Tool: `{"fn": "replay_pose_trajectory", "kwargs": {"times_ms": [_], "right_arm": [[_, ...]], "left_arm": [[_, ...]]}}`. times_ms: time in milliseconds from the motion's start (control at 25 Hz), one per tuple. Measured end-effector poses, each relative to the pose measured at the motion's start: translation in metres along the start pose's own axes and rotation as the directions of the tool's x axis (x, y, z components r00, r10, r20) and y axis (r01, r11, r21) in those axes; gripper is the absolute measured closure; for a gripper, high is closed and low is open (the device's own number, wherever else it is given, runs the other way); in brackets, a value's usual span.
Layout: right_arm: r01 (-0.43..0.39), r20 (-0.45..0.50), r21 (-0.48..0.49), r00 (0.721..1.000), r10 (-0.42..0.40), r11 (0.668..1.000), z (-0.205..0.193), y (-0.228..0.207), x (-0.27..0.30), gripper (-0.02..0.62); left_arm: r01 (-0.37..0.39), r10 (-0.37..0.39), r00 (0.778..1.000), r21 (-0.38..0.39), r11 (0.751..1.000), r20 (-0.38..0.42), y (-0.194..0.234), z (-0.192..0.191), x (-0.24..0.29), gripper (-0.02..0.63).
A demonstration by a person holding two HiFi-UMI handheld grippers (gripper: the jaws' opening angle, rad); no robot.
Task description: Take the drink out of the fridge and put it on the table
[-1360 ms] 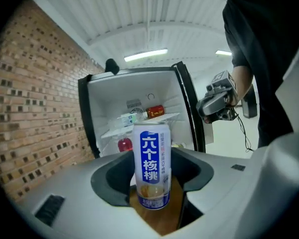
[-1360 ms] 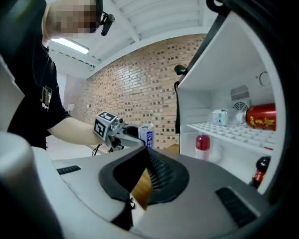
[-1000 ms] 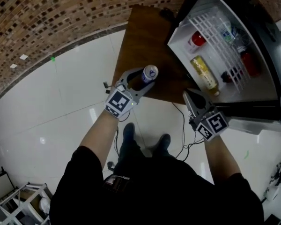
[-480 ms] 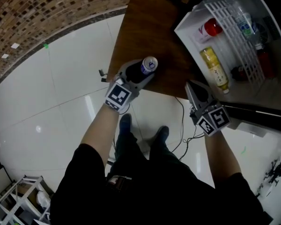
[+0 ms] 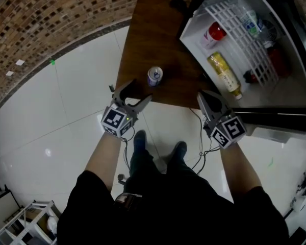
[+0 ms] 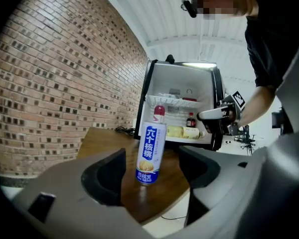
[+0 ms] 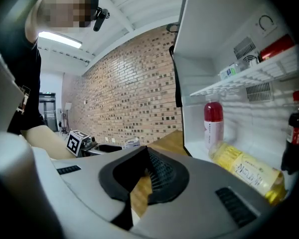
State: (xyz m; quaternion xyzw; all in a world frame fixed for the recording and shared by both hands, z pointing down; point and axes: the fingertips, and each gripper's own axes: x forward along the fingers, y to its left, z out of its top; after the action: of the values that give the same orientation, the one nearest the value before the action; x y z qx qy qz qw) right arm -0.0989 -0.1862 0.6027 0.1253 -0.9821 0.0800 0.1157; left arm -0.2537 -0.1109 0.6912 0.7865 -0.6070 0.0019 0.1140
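Note:
The drink, a blue-and-white can [image 5: 154, 76], stands upright on the brown table [image 5: 150, 29] near its front edge. My left gripper [image 5: 136, 91] sits just short of it, at the table's edge. Its jaws are opening, and the can is free beyond their tips, touching neither pad. The left gripper view shows the can [image 6: 150, 153] straight ahead of the left gripper [image 6: 154, 182]. My right gripper [image 5: 205, 95] is shut and empty, below the open fridge [image 5: 193, 30]. In the right gripper view, its closed jaws [image 7: 143, 177] point past the can [image 7: 132, 143] toward the table.
Inside the fridge lie a yellow bottle [image 5: 224, 75] and a red-capped bottle [image 5: 213, 34], with more bottles behind the white wire shelf [image 5: 245, 40]. A black cable [image 5: 199, 152] trails on the white floor. A brick wall [image 5: 51, 19] runs behind the table.
The left gripper has let go of the can and drawn back toward me. The can now stands alone on the table. The right gripper has barely shifted.

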Motion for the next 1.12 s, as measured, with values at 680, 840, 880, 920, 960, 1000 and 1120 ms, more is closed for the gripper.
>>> {"fn": "replay_pose_trajectory", "kwargs": {"times_ms": [680,840,880,920,960,1000,1120], "right_arm": [[-0.034,0.080,0.046,0.996,0.030,0.998,0.105,0.073,-0.239,0.580],[0.015,0.087,0.077,0.996,-0.022,0.997,0.093,0.078,-0.282,0.581],[0.029,0.082,0.077,0.996,-0.035,0.997,0.088,0.076,-0.290,0.581],[0.039,0.079,0.073,0.996,-0.045,0.997,0.085,0.074,-0.296,0.581],[0.046,0.080,0.069,0.995,-0.052,0.997,0.084,0.071,-0.300,0.581],[0.050,0.085,0.064,0.995,-0.055,0.997,0.084,0.068,-0.302,0.581],[0.055,0.115,0.053,0.992,-0.061,0.997,0.090,0.066,-0.305,0.583]], "left_arm": [[0.167,-0.153,0.983,-0.138,0.976,0.105,-0.203,0.200,-0.081,0.585],[0.210,-0.198,0.976,-0.141,0.968,0.092,-0.231,0.206,-0.085,0.604],[0.217,-0.207,0.975,-0.137,0.966,0.084,-0.237,0.205,-0.086,0.604],[0.224,-0.216,0.973,-0.129,0.966,0.075,-0.242,0.204,-0.085,0.604],[0.231,-0.225,0.972,-0.118,0.966,0.064,-0.247,0.203,-0.083,0.604],[0.239,-0.235,0.971,-0.106,0.965,0.055,-0.250,0.203,-0.081,0.604],[0.268,-0.265,0.963,-0.078,0.960,0.045,-0.259,0.208,-0.078,0.604]]}}
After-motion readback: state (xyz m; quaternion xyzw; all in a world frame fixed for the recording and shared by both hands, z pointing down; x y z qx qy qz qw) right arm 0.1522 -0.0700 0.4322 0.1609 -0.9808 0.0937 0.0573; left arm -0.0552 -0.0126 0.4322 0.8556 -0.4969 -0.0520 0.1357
